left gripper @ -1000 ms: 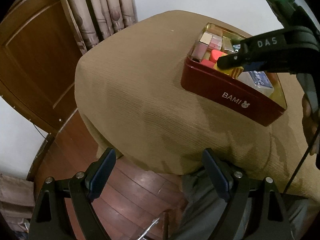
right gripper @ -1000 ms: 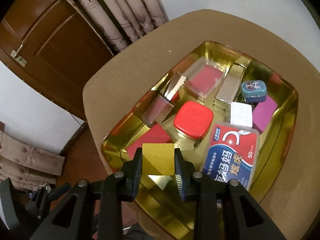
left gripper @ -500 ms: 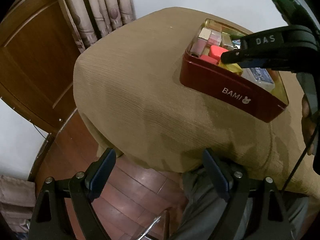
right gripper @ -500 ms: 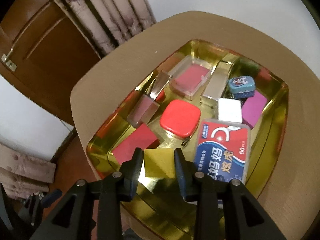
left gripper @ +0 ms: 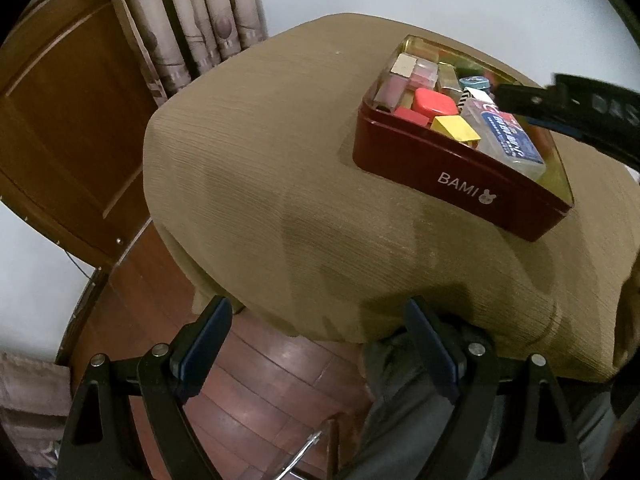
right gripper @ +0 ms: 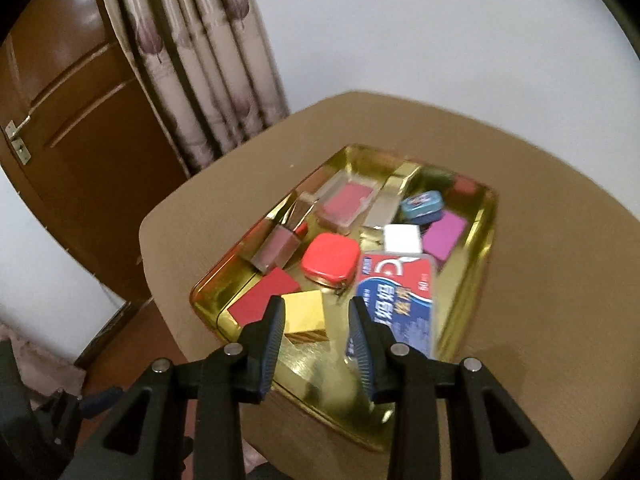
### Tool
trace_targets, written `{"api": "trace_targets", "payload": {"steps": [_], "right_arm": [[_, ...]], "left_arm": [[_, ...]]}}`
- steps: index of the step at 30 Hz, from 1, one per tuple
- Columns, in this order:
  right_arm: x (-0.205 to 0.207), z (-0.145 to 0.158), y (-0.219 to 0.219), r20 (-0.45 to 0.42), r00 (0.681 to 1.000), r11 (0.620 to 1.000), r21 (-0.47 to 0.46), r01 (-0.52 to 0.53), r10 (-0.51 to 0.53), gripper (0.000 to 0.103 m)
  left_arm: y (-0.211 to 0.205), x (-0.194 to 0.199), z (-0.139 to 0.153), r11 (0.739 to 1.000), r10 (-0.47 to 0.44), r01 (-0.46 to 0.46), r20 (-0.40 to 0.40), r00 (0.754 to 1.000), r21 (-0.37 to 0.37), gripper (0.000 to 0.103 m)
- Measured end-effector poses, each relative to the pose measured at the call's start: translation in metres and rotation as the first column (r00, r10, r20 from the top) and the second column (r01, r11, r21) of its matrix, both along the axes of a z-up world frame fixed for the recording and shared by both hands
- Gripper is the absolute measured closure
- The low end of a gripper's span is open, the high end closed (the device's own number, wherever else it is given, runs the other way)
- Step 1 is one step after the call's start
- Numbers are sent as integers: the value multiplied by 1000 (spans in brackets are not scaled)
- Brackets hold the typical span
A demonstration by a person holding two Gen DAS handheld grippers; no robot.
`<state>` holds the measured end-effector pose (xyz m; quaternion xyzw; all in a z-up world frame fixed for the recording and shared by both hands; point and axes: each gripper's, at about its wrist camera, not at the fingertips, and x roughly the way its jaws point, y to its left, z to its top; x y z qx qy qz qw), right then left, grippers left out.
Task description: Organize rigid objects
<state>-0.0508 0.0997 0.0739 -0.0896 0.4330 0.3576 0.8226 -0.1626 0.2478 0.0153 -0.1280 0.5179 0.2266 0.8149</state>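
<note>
A dark red tin marked BAMI, gold inside, sits on the tan-covered table and holds several small rigid items. A yellow block lies in its near corner beside a red flat block, a red rounded case and a blue-and-red floss box. My right gripper is open and empty, raised just above and behind the yellow block. My left gripper is open and empty, off the table's near edge over the floor.
The table has a tan cloth with bare surface left of the tin. A wooden door and patterned curtains stand behind, by a white wall. Wooden floor lies below the left gripper.
My right gripper opened and let go of the yellow block, which now rests in the tin. The gripper then drew back and up. The left gripper stayed open and barely moved.
</note>
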Motion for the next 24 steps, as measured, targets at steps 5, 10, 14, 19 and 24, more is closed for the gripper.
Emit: {"api": "trace_targets", "payload": {"steps": [5,10,14,19,24], "right_arm": [[-25,20,-32,126,985,992,50,114,-119,43],[-58,49,-65,239,912,934,212,286,-334,42],[-74,56,-80,197,887,887,302,350,-417,37],[-90,49,-77,275,868,900,265,346,-414,37],[-111,48,-74,393,819,905,257,339,-418,37]], "left_arm": [[0,-3,7,1000,-27,27,34,999,-6,18],[1,-5,30,993,-95,87,111,989,75,18],[2,-8,48,984,-141,116,192,971,137,17],[-1,-10,55,976,-170,126,264,949,176,17],[-3,-10,57,975,-186,137,310,933,173,17]]}}
